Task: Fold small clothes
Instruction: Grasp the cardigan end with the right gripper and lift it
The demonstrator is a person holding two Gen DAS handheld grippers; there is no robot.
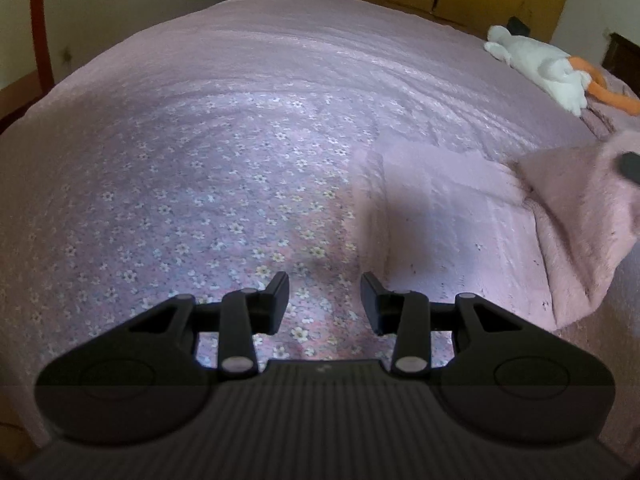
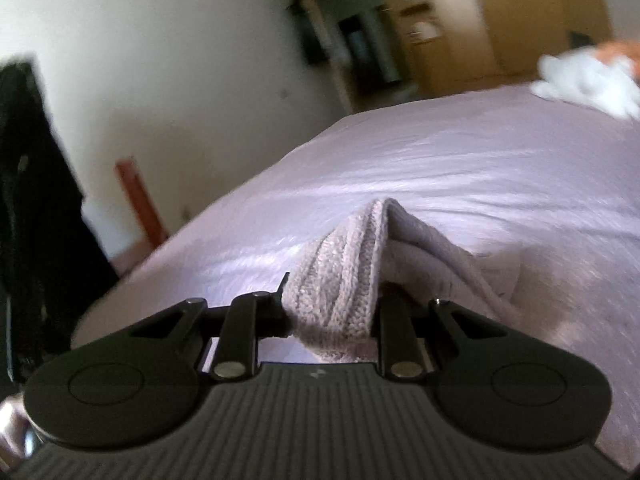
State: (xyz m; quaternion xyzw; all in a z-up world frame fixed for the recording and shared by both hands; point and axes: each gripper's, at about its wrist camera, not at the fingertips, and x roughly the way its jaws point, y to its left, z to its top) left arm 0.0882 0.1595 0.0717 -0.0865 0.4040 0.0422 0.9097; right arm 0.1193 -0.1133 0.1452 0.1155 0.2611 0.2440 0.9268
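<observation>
The right claw point(image 2: 332, 308) grips a bunched fold of a pink knitted garment point(image 2: 344, 272), its fingers closed against the cloth and lifting it off the bed point(image 2: 440, 168). The left claw point(image 1: 325, 304) hangs with its fingers spread apart, holding nothing, over the flowered bedspread; the garment point(image 1: 460, 216) lies just to its right. A white plush toy point(image 1: 536, 68) rests far off on the bed.
</observation>
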